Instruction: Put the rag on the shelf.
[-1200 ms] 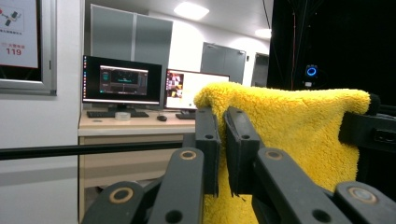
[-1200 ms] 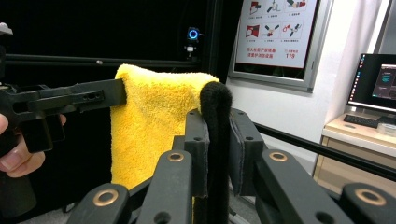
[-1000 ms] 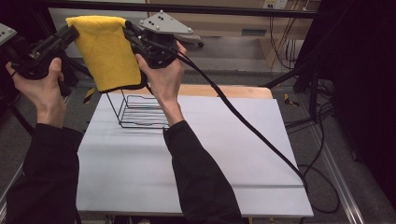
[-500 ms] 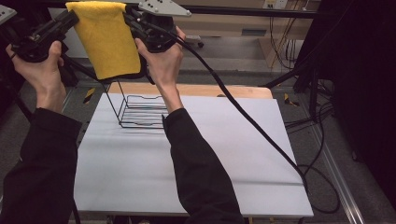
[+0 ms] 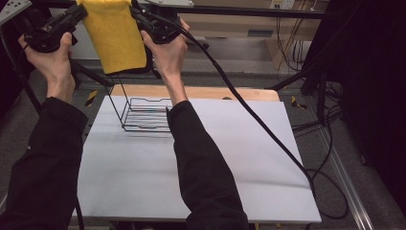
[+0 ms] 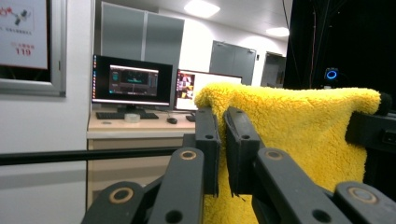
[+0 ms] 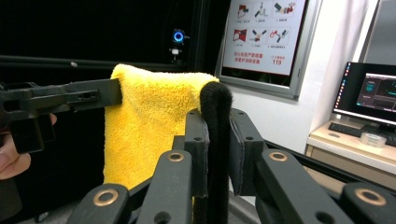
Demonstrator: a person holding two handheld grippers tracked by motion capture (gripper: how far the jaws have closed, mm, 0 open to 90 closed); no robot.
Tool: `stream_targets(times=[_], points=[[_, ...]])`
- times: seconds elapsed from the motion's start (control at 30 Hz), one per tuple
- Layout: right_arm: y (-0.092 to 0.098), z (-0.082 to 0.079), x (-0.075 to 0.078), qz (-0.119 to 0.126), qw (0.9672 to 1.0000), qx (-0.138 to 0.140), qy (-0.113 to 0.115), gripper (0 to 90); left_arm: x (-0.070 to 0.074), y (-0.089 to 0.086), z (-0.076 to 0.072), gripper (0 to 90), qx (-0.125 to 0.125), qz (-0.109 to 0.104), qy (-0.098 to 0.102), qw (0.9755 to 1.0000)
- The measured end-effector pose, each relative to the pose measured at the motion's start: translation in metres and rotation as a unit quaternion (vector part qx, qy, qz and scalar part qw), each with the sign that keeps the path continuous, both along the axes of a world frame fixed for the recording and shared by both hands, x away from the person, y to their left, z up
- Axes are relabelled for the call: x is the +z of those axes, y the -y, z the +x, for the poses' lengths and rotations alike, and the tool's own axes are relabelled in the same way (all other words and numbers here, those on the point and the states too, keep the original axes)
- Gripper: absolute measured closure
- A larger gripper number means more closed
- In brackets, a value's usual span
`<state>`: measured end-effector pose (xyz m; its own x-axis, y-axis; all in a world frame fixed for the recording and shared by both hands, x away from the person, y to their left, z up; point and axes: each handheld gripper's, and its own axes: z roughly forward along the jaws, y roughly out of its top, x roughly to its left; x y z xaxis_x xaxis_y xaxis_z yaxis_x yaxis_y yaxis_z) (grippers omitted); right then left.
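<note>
- left gripper [image 5: 79, 12] and right gripper [image 5: 136, 12]: each clamped on one top corner of the yellow cloth [image 5: 117, 36].
- cloth position: held in the air above the wire rack [image 5: 141, 115] on the white table [image 5: 215, 163].
- cloth orientation: top edge level between the jaws; long axis vertical, free end pointing down.

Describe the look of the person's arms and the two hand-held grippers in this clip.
Both sleeves are black and long, the hands bare. The left gripper and right gripper are black, with flat jaws on linkage bars that have brass-ringed pivots. A thick black cable trails from the right gripper; a grey plate tops the left.
</note>
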<state>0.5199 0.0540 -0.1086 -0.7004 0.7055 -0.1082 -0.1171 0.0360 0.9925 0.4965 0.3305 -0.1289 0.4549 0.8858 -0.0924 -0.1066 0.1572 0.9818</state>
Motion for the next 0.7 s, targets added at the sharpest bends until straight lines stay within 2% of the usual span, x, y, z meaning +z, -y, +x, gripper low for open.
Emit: stream_targets(times=[0.13,0.2,0.3,0.4,0.53,0.7], points=[[-0.001,0.008,-0.004,-0.001,1.0000,0.002,-0.001,79.8,-0.003,-0.001,0.007,84.0,0.001,0.006,0.002,1.0000],[0.000,0.012,-0.005,-0.002,1.0000,0.001,-0.002,79.8,-0.005,0.000,0.010,83.9,0.003,0.017,0.003,0.9998],[0.000,0.017,-0.008,-0.010,0.9999,-0.003,-0.007,79.8,-0.010,0.001,0.013,84.0,-0.001,0.024,-0.004,0.9997],[0.002,0.018,-0.014,-0.016,0.9998,-0.004,-0.012,79.8,-0.018,0.001,0.012,84.0,-0.009,0.026,-0.003,0.9996],[0.005,0.019,-0.026,-0.018,0.9996,-0.001,-0.022,79.8,-0.029,0.001,0.013,84.0,-0.012,0.042,-0.015,0.9989],[0.005,0.021,-0.036,-0.026,0.9993,0.001,-0.028,79.9,-0.040,0.000,0.013,84.0,-0.017,0.047,-0.024,0.9985]])
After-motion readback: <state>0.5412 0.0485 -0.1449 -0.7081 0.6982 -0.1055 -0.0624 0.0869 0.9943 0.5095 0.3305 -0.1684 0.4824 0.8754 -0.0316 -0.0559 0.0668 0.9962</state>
